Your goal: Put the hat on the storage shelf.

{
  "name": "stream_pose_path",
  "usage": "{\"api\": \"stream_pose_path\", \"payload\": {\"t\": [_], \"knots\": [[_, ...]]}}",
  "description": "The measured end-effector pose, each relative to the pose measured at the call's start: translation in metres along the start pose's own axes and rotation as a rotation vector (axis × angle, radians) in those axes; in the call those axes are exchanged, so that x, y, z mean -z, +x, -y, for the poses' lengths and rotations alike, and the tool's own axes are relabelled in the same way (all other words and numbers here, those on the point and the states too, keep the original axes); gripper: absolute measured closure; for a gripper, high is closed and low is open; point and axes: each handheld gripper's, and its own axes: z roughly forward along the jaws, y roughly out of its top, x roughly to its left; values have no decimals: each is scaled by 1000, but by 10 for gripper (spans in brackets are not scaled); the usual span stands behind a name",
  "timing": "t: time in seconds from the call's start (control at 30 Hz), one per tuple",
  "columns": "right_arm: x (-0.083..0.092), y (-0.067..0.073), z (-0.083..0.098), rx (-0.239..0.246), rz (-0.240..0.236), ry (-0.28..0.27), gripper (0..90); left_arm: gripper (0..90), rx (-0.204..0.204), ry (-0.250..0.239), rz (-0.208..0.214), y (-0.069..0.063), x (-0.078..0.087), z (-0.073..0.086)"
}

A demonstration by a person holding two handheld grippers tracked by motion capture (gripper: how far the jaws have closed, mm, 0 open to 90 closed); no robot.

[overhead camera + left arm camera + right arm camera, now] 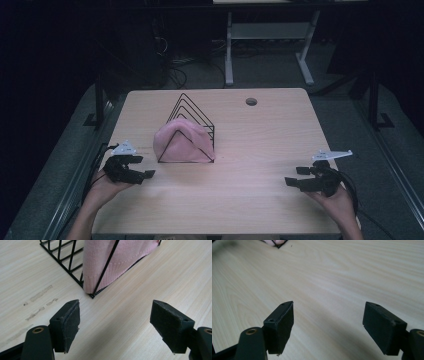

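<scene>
The left tool [135,169] hovers low over the pale wooden counter [260,145] with its jaws spread wide and nothing between them, and the right tool [299,176] at the opposite side is equally agape and empty. Just beyond the left tool stands a black wire rack [62,255] of triangular dividers. A soft pink knitted cloth [110,260] is draped over and tucked between its wires, its ribbed hem reaching down to the counter at the rack's near corner.

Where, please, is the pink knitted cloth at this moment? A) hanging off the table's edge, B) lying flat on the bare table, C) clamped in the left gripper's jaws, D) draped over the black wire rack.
D: the pink knitted cloth is draped over the black wire rack on the table, while the left gripper stands open and apart from it.
</scene>
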Motion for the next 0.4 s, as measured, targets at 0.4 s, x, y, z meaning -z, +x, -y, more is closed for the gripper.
{"api": "stream_pose_path", "payload": {"t": [0.4], "knots": [[20,16,28,-5,13,-185,232,237,36,-32,-13,-16,-5,25]]}}
